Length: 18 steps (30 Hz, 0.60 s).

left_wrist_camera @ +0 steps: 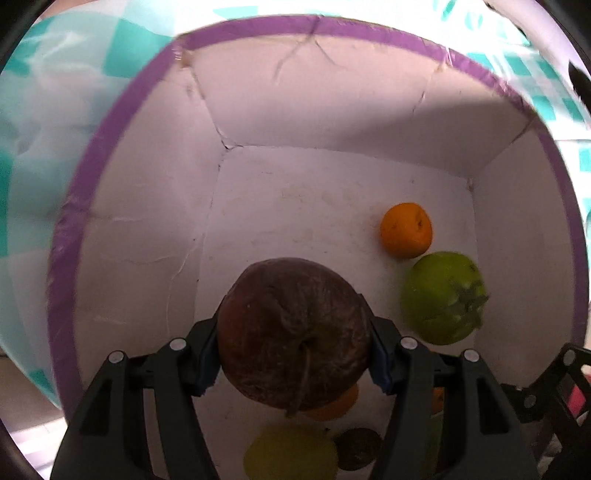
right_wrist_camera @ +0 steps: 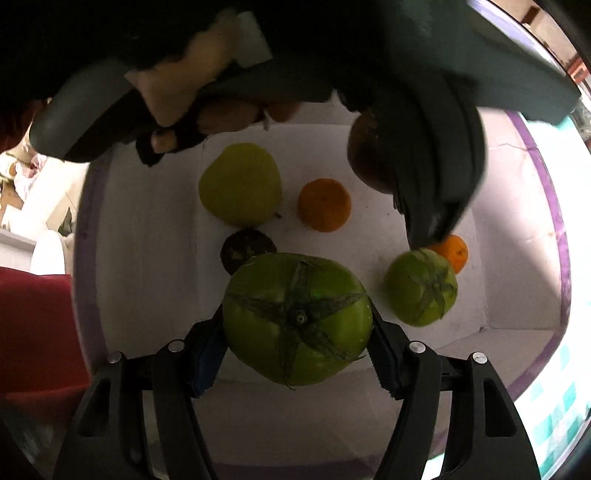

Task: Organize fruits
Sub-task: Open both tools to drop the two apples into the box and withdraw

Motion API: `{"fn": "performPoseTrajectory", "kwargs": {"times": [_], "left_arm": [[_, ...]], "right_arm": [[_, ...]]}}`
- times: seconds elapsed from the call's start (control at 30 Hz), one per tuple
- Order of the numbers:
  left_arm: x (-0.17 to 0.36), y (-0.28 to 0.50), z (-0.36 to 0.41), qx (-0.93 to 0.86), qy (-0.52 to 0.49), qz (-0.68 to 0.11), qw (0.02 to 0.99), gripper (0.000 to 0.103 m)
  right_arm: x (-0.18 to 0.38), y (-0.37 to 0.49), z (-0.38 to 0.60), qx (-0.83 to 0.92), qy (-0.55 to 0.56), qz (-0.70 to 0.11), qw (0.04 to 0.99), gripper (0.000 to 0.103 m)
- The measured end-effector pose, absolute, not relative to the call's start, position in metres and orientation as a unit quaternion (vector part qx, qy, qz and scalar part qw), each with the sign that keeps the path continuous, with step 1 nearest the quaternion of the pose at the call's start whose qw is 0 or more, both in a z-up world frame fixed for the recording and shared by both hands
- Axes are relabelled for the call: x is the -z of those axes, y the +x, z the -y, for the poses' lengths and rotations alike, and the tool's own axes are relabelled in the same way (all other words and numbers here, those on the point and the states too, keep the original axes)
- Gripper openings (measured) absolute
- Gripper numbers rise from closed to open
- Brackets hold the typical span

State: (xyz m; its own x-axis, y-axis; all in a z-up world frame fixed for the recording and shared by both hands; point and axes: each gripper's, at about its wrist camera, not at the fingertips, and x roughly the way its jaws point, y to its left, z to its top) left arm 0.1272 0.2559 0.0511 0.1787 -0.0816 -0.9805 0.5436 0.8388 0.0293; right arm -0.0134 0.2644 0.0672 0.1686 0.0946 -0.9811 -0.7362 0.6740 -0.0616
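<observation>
My left gripper (left_wrist_camera: 295,350) is shut on a dark brown round fruit (left_wrist_camera: 293,332) and holds it above the floor of a white box with a purple rim (left_wrist_camera: 258,26). My right gripper (right_wrist_camera: 297,332) is shut on a large green tomato (right_wrist_camera: 297,317) over the same box (right_wrist_camera: 517,221). On the box floor lie a second green tomato (right_wrist_camera: 421,286), two oranges (right_wrist_camera: 324,205) (right_wrist_camera: 452,251), a yellow-green fruit (right_wrist_camera: 240,184) and a small dark fruit (right_wrist_camera: 247,253). The right wrist view shows the left gripper's fingers (right_wrist_camera: 439,177) reaching in from above with the brown fruit (right_wrist_camera: 369,158).
The box stands on a teal-and-white checked cloth (left_wrist_camera: 55,74). A person's hand (right_wrist_camera: 177,85) holds the left gripper's handle above the box. Something red (right_wrist_camera: 33,314) lies outside the box at the left. The far left of the box floor (left_wrist_camera: 277,203) is bare.
</observation>
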Motion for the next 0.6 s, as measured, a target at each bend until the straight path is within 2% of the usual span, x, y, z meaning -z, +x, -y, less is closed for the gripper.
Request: {"fn": "performPoseTrajectory", "kwargs": {"times": [0.27,0.33,0.37,0.4,0.6], "left_arm": [[-0.037,0.128,-0.255,0.195,0.205,-0.622,0.730,0.065],[-0.039,0.129,-0.256,0.184,0.209,-0.616,0.737,0.065],[-0.042,0.124,-0.253,0.178,0.210,-0.611,0.742,0.069],[-0.047,0.123,-0.254,0.171,0.210,-0.599,0.753,0.078],[-0.092,0.111,-0.253,0.115,0.209,-0.527,0.816,0.086]], "right_arm": [[-0.059,-0.006,-0.271,-0.289,-0.260,-0.595,0.703,0.067],[-0.062,-0.006,-0.271,-0.289,-0.258,-0.590,0.708,0.070],[-0.067,-0.005,-0.267,-0.292,-0.257,-0.581,0.715,0.074],[-0.073,-0.008,-0.262,-0.294,-0.250,-0.569,0.726,0.078],[-0.119,-0.009,-0.224,-0.307,-0.179,-0.497,0.792,0.081]]}}
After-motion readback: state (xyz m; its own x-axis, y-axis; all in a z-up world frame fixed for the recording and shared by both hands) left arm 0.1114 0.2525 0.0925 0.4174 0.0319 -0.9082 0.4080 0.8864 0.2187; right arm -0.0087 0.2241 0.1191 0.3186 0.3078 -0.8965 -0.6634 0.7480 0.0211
